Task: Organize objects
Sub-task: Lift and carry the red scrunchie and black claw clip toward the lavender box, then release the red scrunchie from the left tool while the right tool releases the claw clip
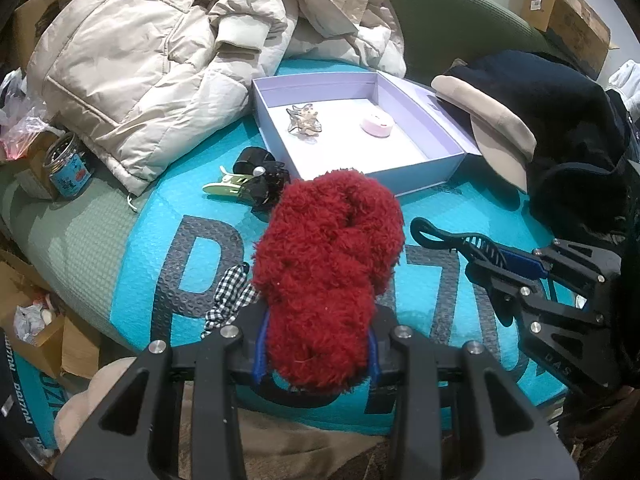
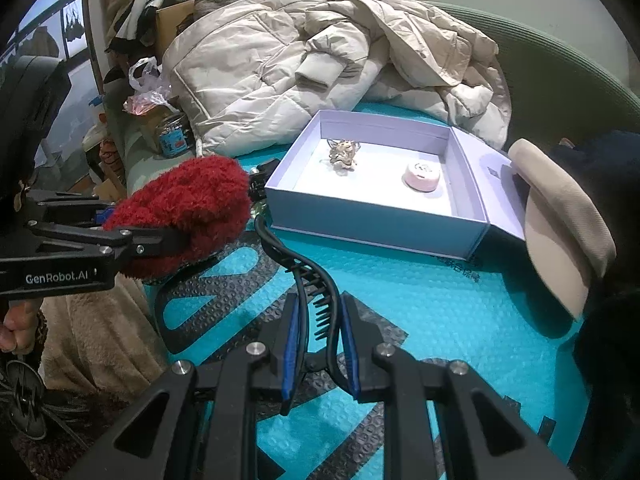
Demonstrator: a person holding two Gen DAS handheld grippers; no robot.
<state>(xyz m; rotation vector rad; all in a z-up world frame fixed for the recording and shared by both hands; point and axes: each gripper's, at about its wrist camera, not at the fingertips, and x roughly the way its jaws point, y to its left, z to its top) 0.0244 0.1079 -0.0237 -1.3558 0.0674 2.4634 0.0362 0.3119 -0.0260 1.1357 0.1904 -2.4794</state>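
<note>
My left gripper is shut on a fluffy red scrunchie, which it holds above the teal bubble mat. In the right wrist view the same scrunchie bulges out of the left gripper at the left. My right gripper is shut on a long black toothed hair clip, also seen as the black clip in the right gripper. Ahead lies an open lavender box holding a golden hair claw and a pink round item.
On the mat left of the box lie a black hair claw, a pale green clip and a checkered fabric piece. A beige puffer jacket is piled behind. A beige cap and dark clothing crowd the right; a jar stands left.
</note>
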